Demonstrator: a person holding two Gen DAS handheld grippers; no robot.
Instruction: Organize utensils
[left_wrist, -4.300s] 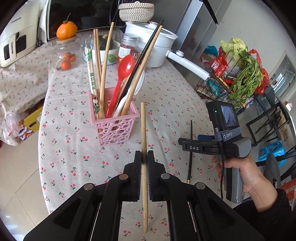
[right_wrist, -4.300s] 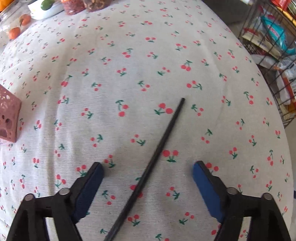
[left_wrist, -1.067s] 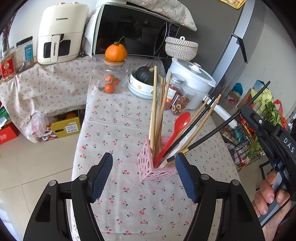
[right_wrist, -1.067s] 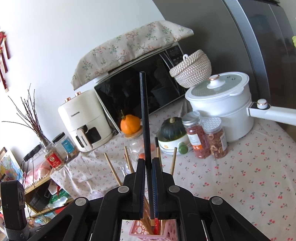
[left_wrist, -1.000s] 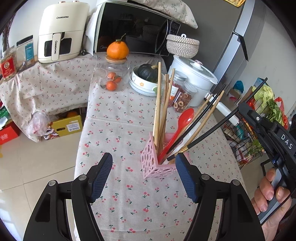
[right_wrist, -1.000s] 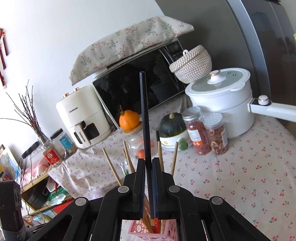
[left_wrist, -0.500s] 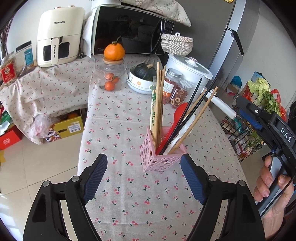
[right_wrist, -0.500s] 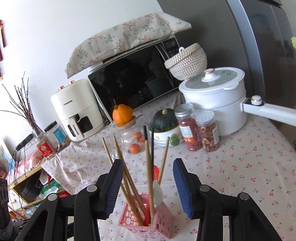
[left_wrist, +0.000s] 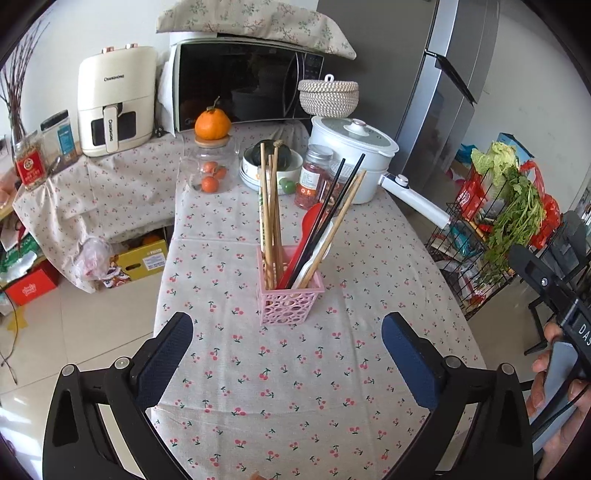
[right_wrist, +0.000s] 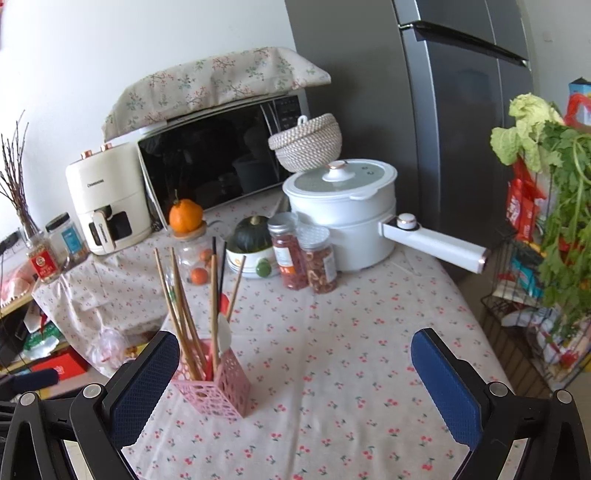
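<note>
A pink perforated utensil holder (left_wrist: 290, 303) stands upright mid-table on the cherry-print cloth (left_wrist: 295, 387). It holds several wooden chopsticks (left_wrist: 269, 206), black chopsticks (left_wrist: 332, 206), a red spoon (left_wrist: 308, 230) and a white spoon. It also shows in the right wrist view (right_wrist: 218, 391). My left gripper (left_wrist: 288, 354) is open and empty, back from the holder. My right gripper (right_wrist: 295, 380) is open and empty, with the holder beside its left finger. The right gripper's body shows at the right edge of the left wrist view (left_wrist: 554, 295).
At the table's far end stand a white pot with a long handle (left_wrist: 354, 162), two snack jars (right_wrist: 306, 251), a bowl with a squash (left_wrist: 271, 162) and a glass jar topped by an orange (left_wrist: 212, 155). A wire rack of greens (left_wrist: 498, 229) stands right of the table.
My right gripper opened and let the black chopstick drop into the holder. Both grippers then drew back from the holder and opened wider.
</note>
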